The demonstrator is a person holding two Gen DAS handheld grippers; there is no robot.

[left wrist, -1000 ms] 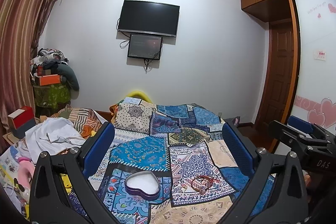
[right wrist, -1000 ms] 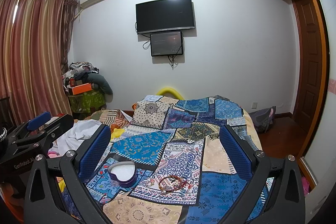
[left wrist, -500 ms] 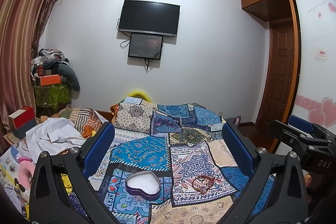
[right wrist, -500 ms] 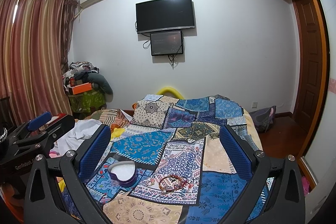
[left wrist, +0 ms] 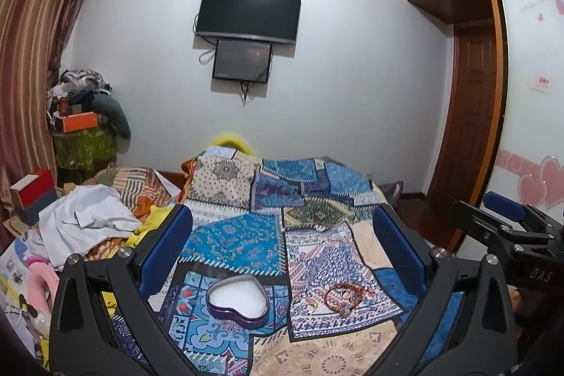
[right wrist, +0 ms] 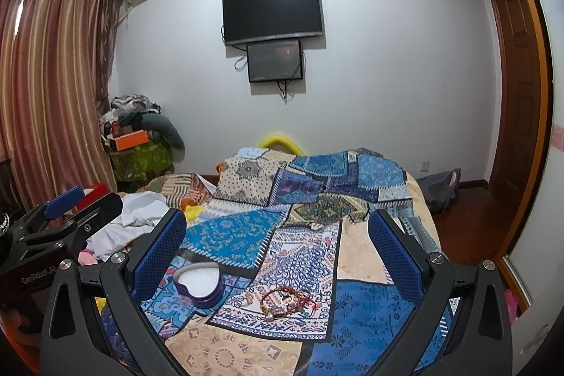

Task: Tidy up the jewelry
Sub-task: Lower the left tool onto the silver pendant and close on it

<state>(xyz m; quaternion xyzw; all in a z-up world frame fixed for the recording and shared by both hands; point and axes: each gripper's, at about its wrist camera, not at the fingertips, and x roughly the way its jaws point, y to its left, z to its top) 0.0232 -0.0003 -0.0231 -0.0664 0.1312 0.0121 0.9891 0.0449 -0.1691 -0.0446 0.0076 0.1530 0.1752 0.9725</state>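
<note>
Nothing moved; both wide-open grippers, left gripper (left wrist: 282,249) and right gripper (right wrist: 276,245), hover; bracelets (right wrist: 285,300) clearer on right.

Both cams ride my wrists, looking fwd along the fingers, raised over the near end of the bed (left wrist: 317,210) and aimed at the far wall w/ the TV (left wrist: 248,12). Left cam sits left: heart tin (left wrist: 237,300) near centre, my right claw (left wrist: 507,228) at its right edge. Right cam sits right: the tin (right wrist: 197,284) falls left of centre, my left claw (right wrist: 60,217) at its left edge. Both share bed, tin, bracelets (right wrist: 285,300) and TV wall. Tin and bracelets are close, low in frame.
</note>
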